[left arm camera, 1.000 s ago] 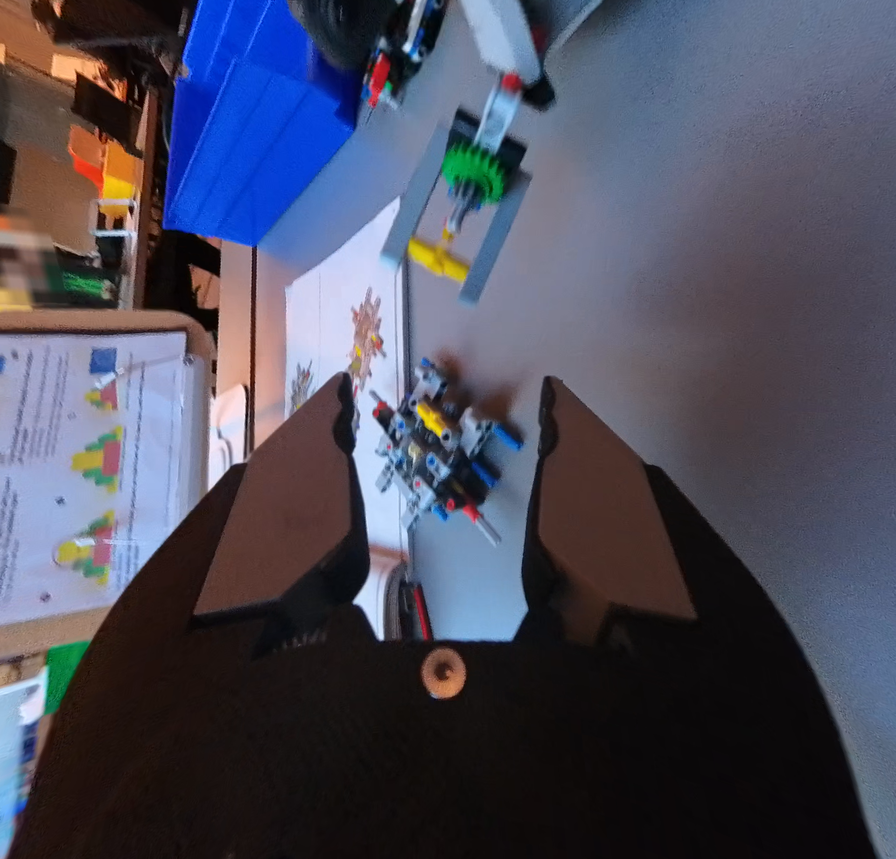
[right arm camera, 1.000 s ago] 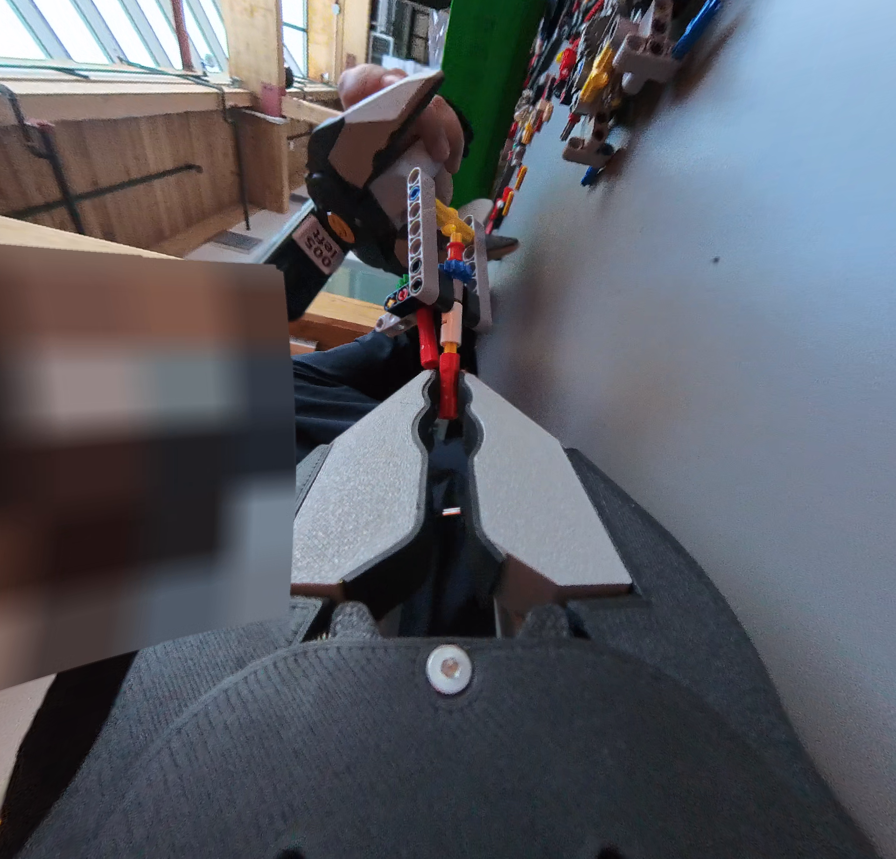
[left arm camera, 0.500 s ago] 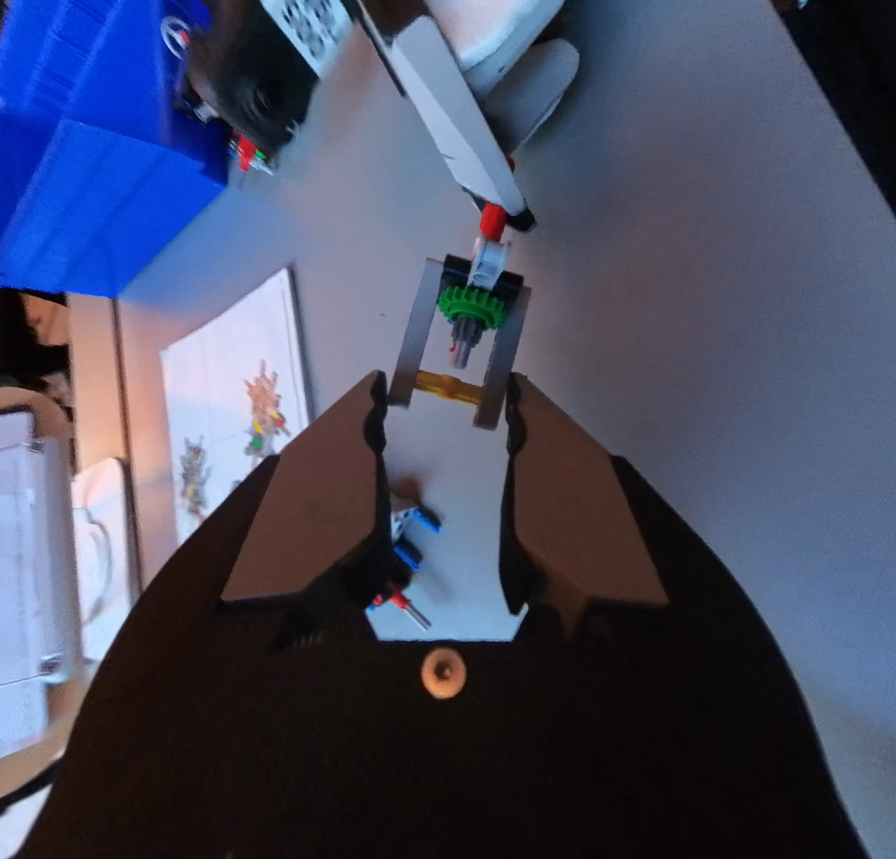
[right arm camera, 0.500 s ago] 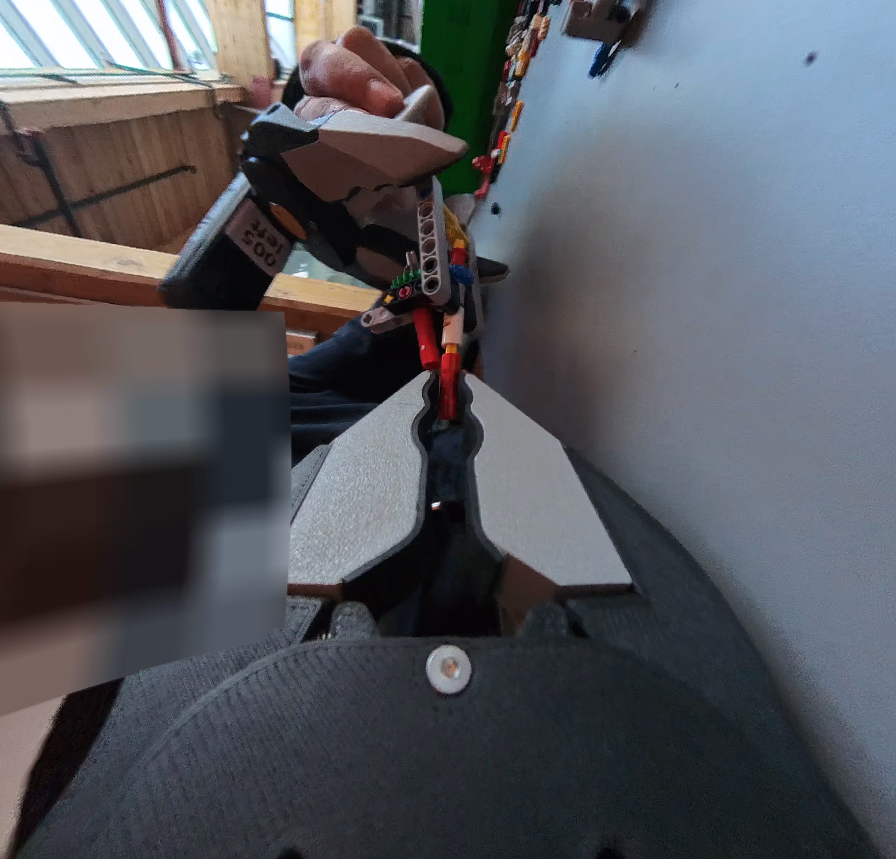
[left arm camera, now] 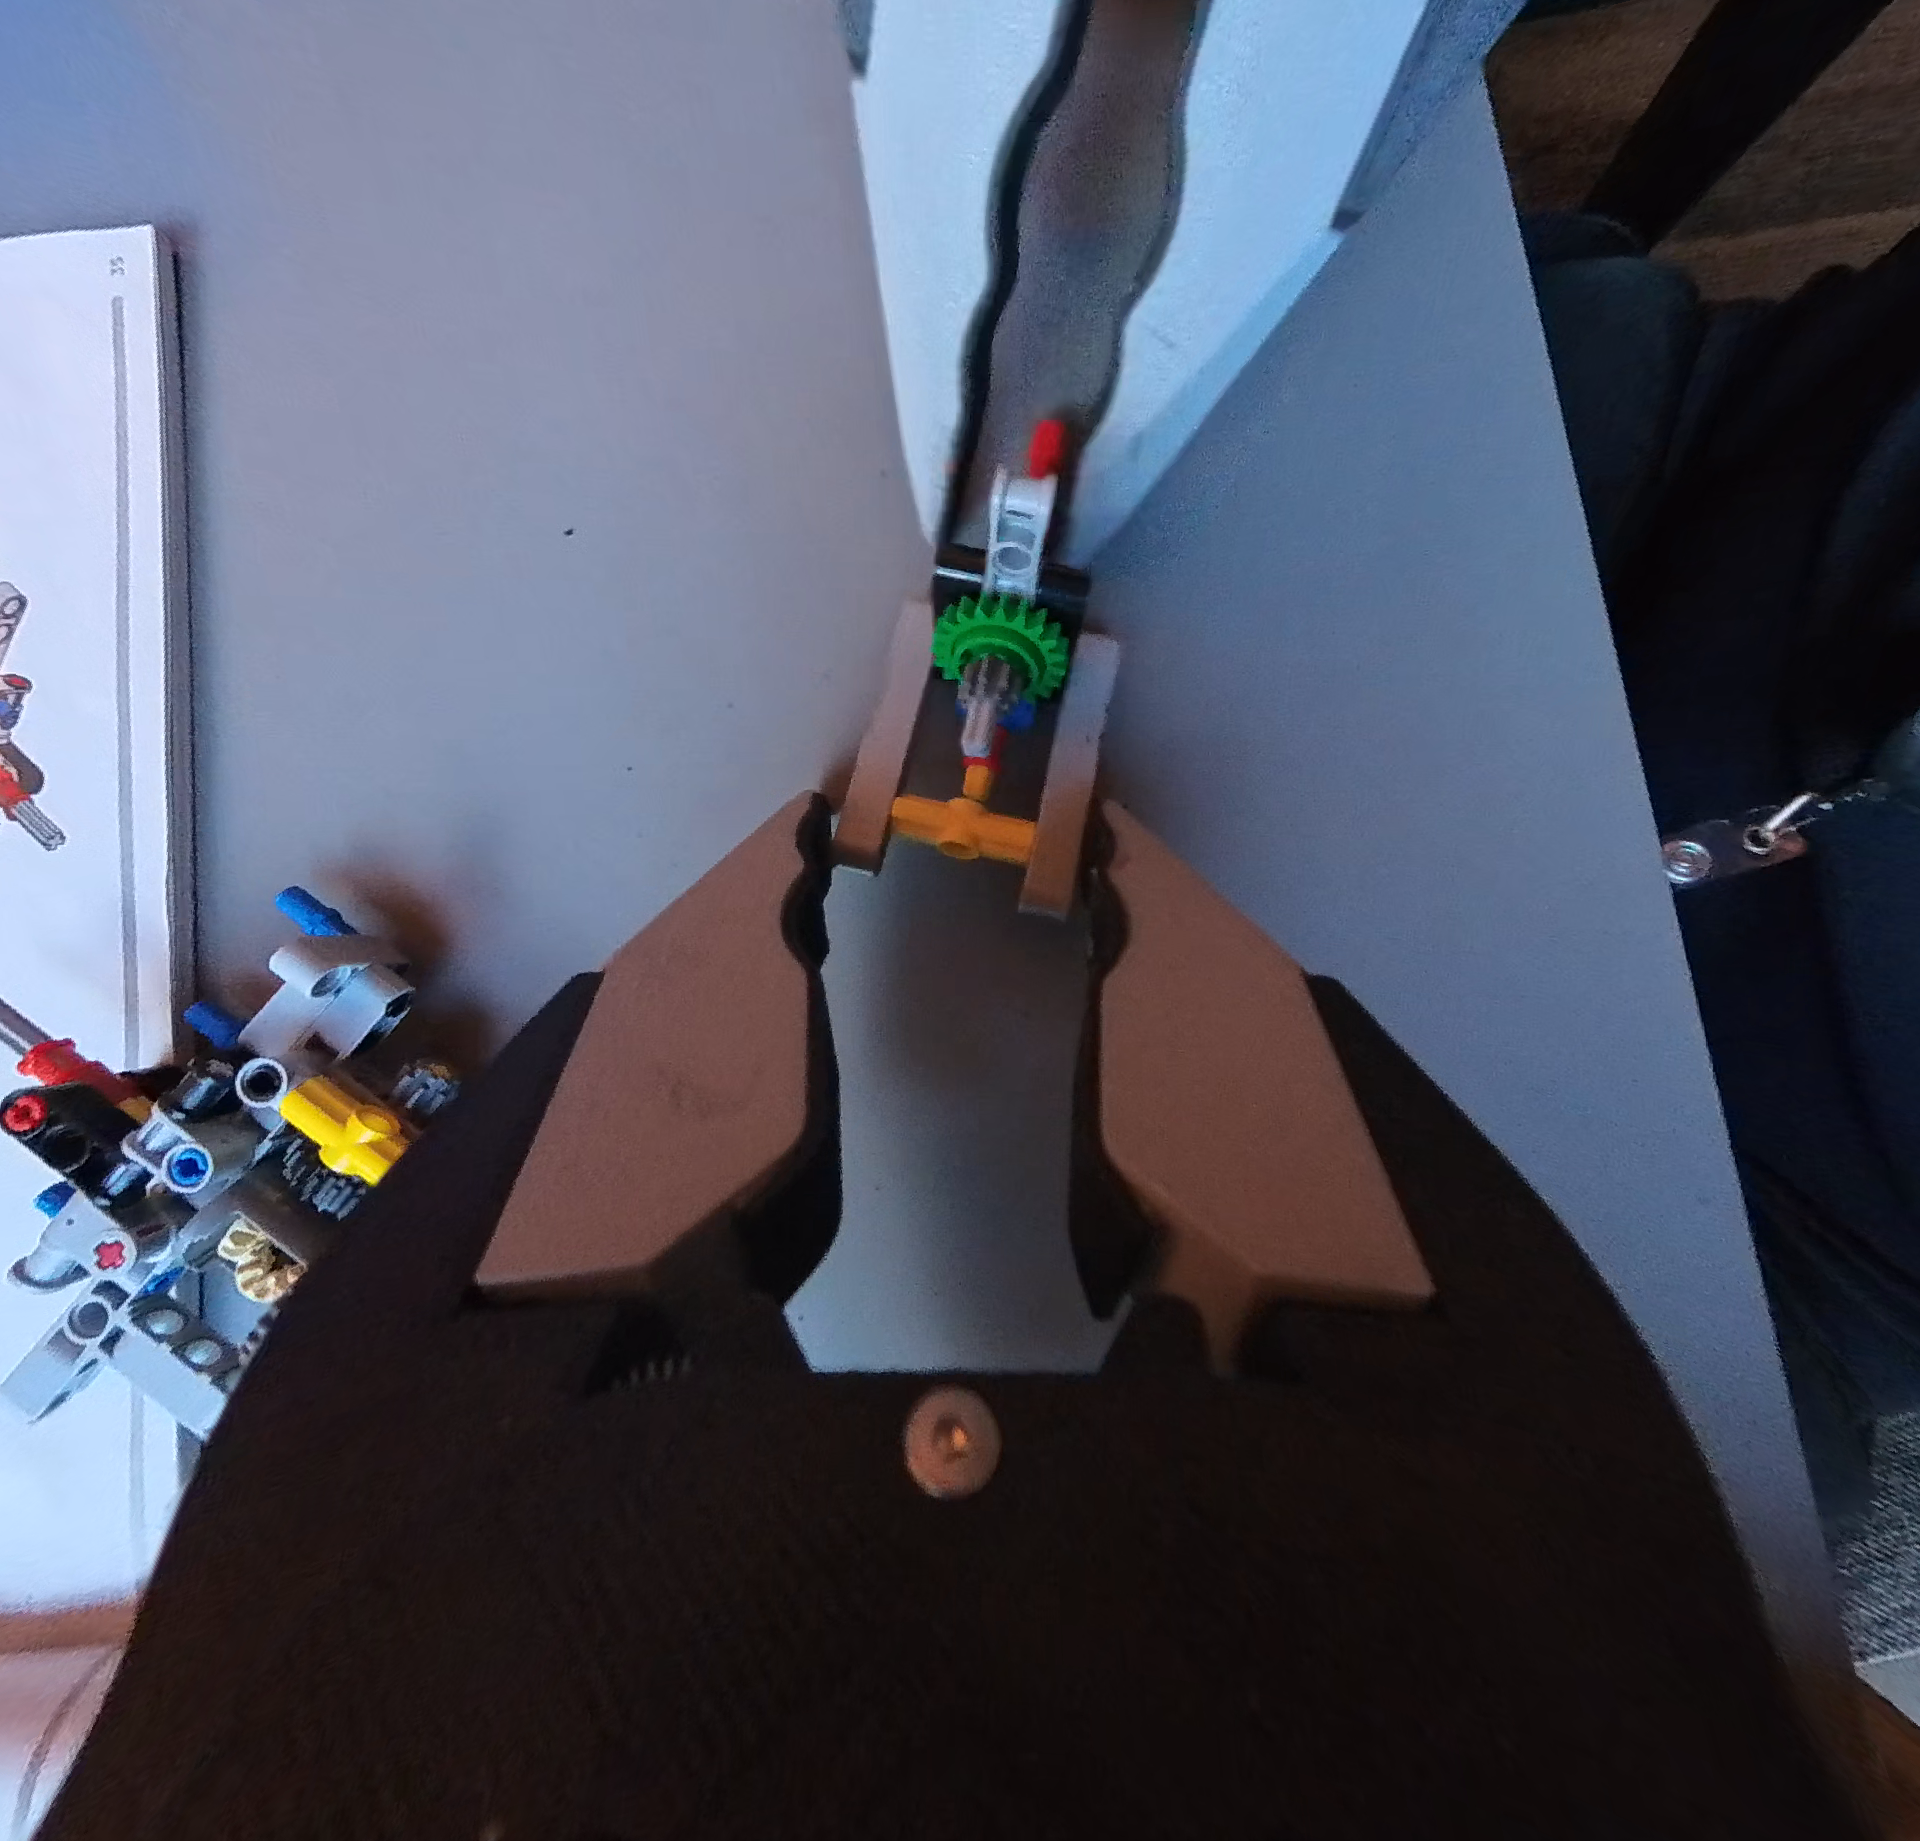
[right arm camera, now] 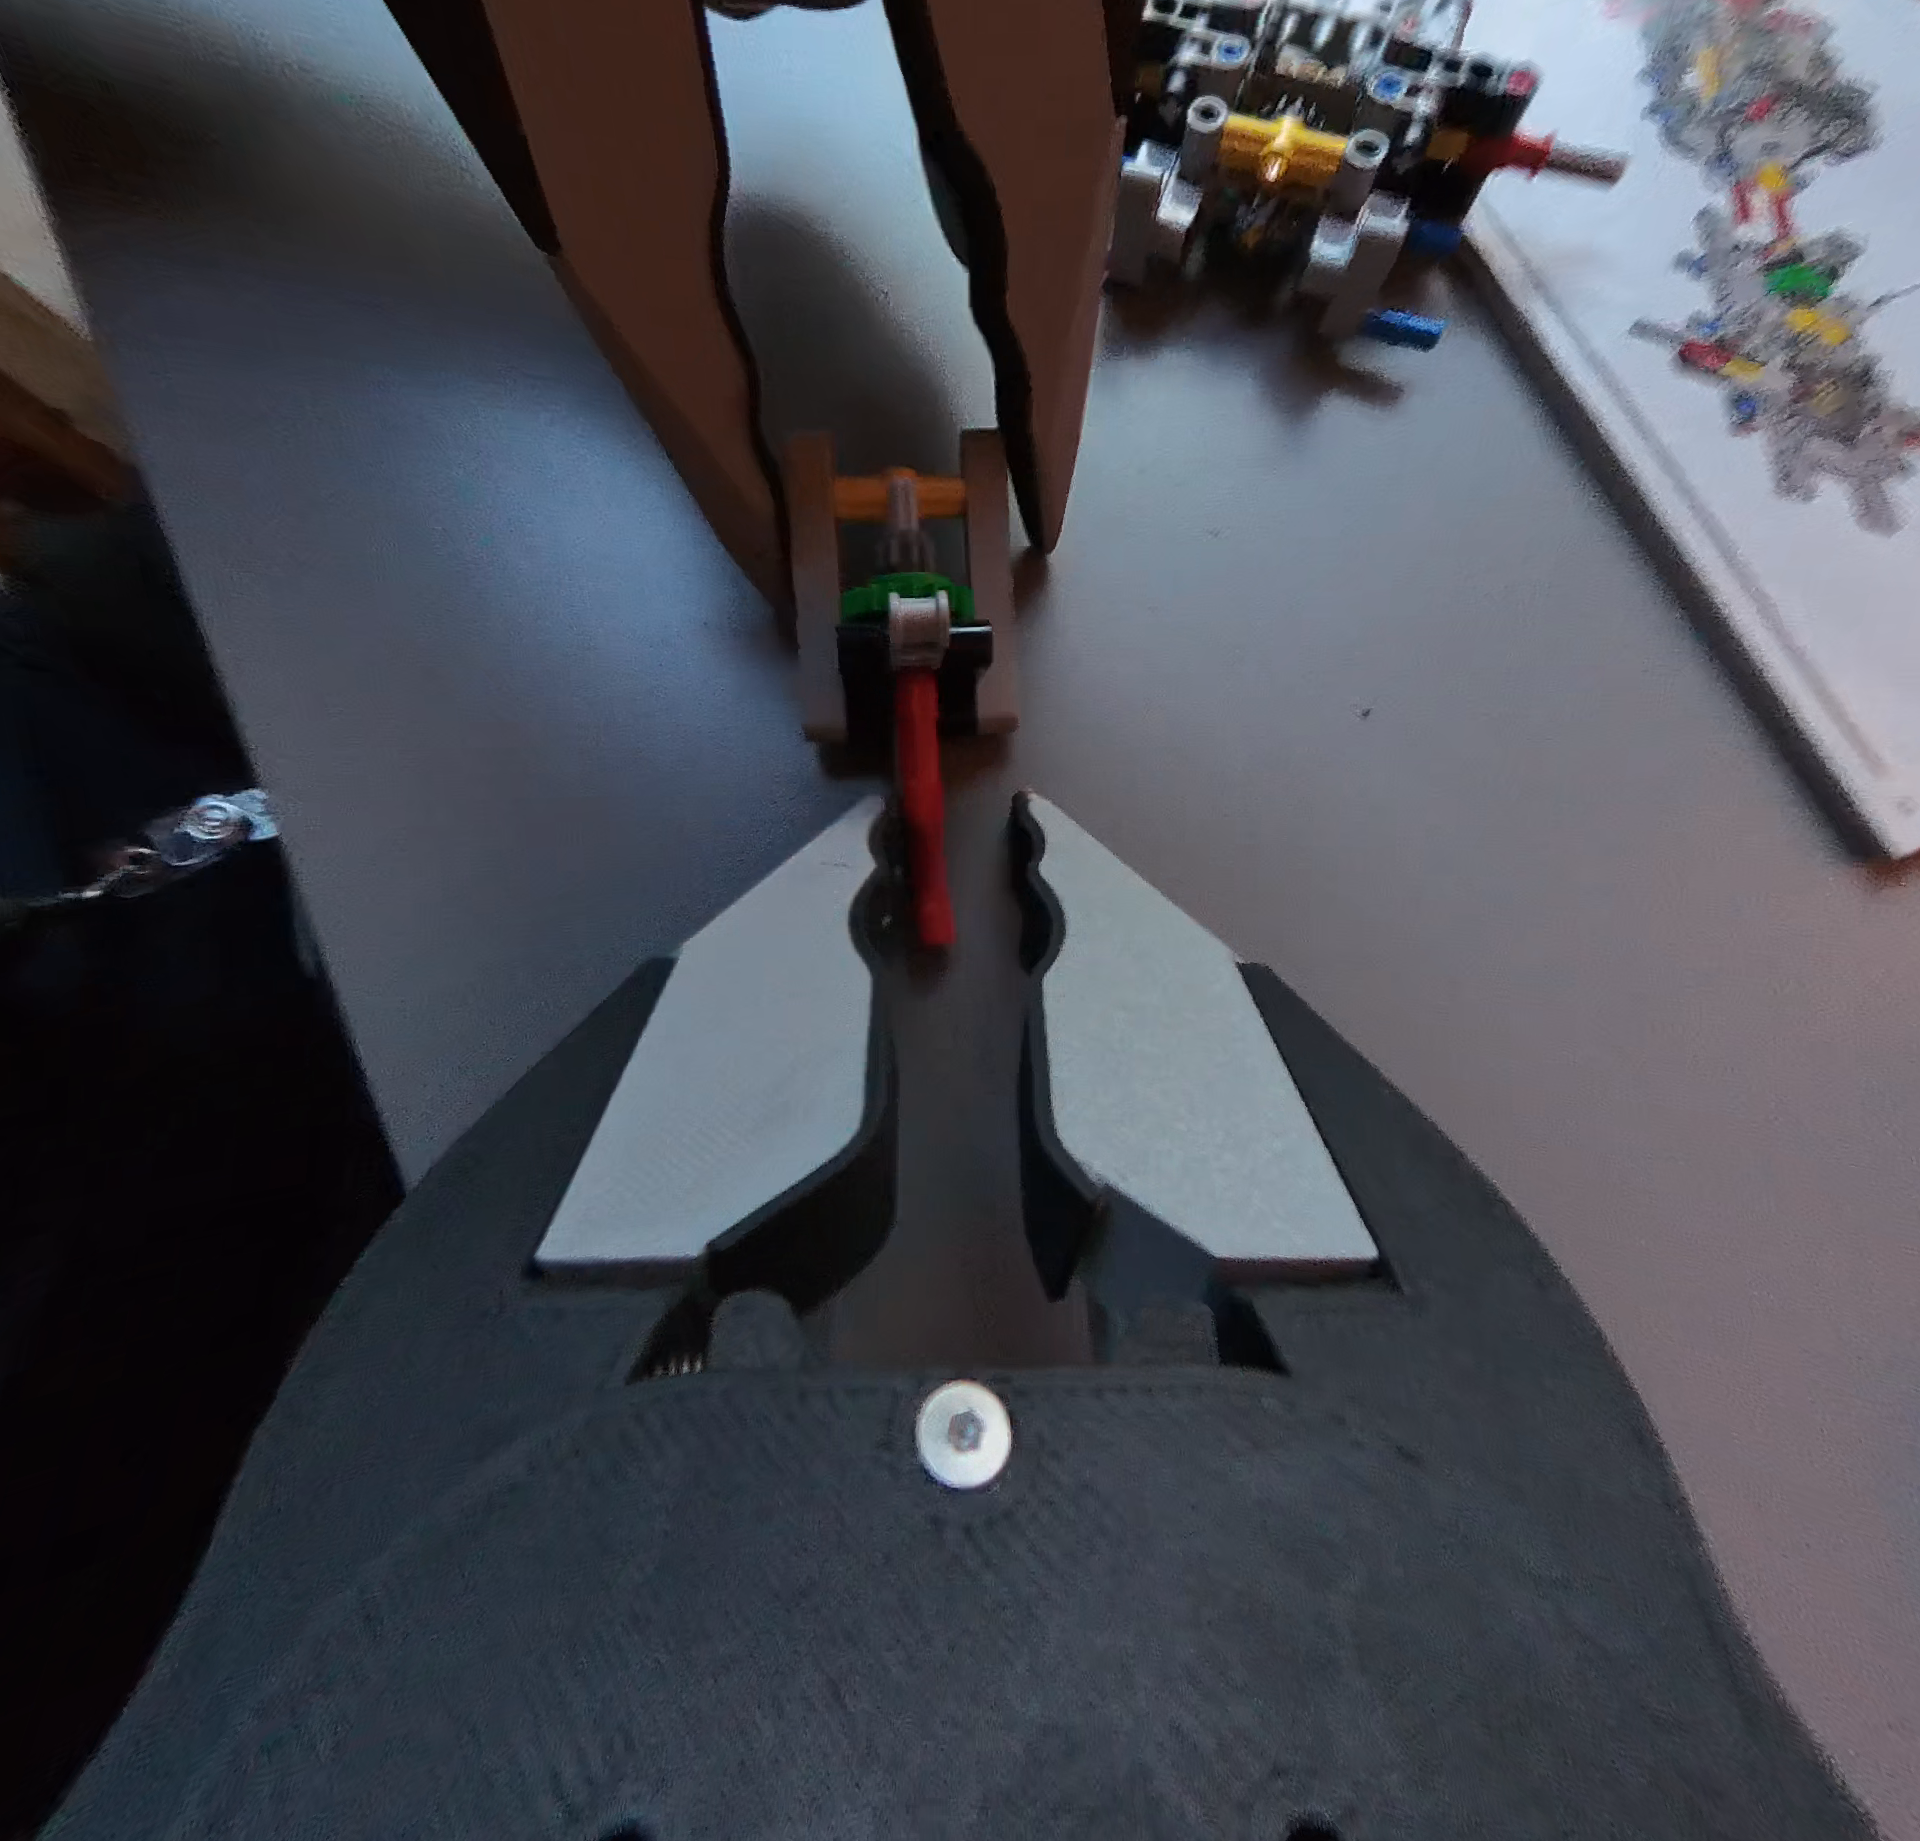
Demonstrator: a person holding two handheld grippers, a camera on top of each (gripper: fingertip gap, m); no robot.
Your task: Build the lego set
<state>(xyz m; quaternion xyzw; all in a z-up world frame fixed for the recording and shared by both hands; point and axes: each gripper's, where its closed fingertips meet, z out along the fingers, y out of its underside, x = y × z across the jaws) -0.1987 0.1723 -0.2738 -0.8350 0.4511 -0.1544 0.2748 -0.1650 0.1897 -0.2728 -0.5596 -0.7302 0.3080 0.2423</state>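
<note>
A small brick frame [left arm camera: 1081, 742] has two grey beams, a yellow cross connector [left arm camera: 961, 825], a green gear [left arm camera: 1000, 643] and a red axle [right arm camera: 920, 804]. My left gripper [left arm camera: 956, 846] is shut on the beam ends, one pad on each outer side; the right wrist view [right arm camera: 904, 534] shows the same. My right gripper [right arm camera: 951, 815] is open. The red axle lies between its pads, close to the left pad [right arm camera: 873, 856], with a gap to the right one. The right gripper also shows at the top of the left wrist view [left arm camera: 1023, 482].
A larger brick assembly [left arm camera: 208, 1147] sits on the grey table [left arm camera: 520, 441] to the left, also in the right wrist view [right arm camera: 1309, 160]. An instruction booklet [right arm camera: 1766, 337] lies beside it. The table edge and a person's dark clothing [left arm camera: 1766, 648] are on the right. Across from one pair of fingers to the other is roughly 5 centimetres.
My right gripper was shut on the red axle and has opened. My left gripper moved from over the larger assembly to the frame and closed on its beams.
</note>
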